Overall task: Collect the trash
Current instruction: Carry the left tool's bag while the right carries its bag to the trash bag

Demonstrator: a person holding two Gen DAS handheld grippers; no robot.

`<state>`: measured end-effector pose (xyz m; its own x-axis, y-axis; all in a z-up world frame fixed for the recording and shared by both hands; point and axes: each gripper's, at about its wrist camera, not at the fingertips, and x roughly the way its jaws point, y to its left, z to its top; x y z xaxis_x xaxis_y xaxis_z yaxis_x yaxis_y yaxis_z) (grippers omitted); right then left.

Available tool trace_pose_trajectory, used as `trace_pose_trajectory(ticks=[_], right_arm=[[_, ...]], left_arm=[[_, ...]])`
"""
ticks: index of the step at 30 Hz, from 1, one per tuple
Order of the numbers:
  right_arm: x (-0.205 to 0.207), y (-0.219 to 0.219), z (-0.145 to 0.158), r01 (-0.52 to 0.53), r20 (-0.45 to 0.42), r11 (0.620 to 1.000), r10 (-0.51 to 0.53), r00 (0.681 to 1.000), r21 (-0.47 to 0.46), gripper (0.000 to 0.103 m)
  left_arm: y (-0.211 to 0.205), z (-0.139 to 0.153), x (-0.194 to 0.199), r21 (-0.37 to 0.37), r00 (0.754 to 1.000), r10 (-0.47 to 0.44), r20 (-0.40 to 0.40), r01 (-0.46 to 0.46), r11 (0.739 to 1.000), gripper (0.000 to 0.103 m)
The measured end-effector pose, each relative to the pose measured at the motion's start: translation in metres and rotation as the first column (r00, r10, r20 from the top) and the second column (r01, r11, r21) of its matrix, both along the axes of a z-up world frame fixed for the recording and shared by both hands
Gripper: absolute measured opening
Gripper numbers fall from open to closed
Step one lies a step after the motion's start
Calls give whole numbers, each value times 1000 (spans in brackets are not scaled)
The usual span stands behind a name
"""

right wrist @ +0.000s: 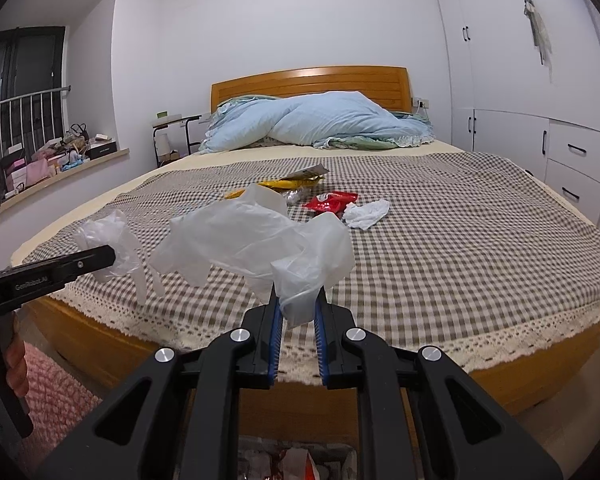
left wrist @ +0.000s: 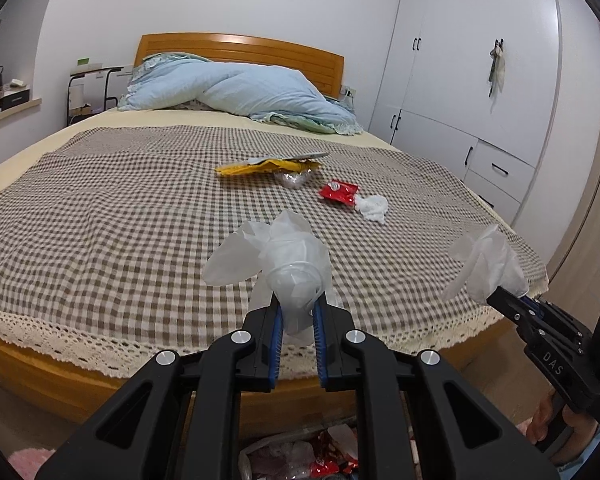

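Observation:
My left gripper (left wrist: 297,307) is shut on a crumpled clear plastic glove (left wrist: 288,264), held over the foot edge of the bed. My right gripper (right wrist: 298,306) is shut on a second clear plastic glove (right wrist: 256,240). Each gripper also shows from the side in the other view: the right gripper (left wrist: 512,294) with its glove (left wrist: 488,268), the left gripper (right wrist: 112,256) with its glove (right wrist: 112,244). On the checked bedspread (left wrist: 120,216) lie a yellow wrapper (left wrist: 268,167), a clear crumpled wrapper (left wrist: 294,179), a red packet (left wrist: 338,192) and a white tissue wad (left wrist: 373,208).
A trash bin (left wrist: 300,456) with wrappers sits on the floor below both grippers, also the trash bin (right wrist: 296,460) in the right view. A blue duvet (left wrist: 240,92) lies by the headboard. White wardrobes (left wrist: 480,80) stand right; a pink rug (right wrist: 48,384) lies left.

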<state>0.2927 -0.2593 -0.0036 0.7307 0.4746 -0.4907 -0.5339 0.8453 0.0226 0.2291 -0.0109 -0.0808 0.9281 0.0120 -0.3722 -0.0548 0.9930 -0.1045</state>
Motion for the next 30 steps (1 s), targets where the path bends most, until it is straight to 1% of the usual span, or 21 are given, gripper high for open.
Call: trace_pose_trajectory(ticks=[5,10,15,22,30], right_arm=[[-18,3,-11,-7,-2,1000,7,1000,-10,15],[-26,8,-20,-14,-12,1000,14,1000,-21,15],[-31,12,-33,-16,-30,999,15,999,-31,15],[-36,18,-55,-30,-63,998,26,998,-53,15],[-39,16,-81,-37,-93,994,28,995,-98,15]], left_arm=[[-12,-12,1,13,999,-28,-15,28,1000,11],[-18,-23,-1,18,999,-39,-33,39,999,11],[-10,-32,-4,19,998,-49,-50,50,999,11],[-8,-41,-24,17,995,-66,-75,67,998,11],[-4,-67,-29,23,990,-84,-111,87,996,11]])
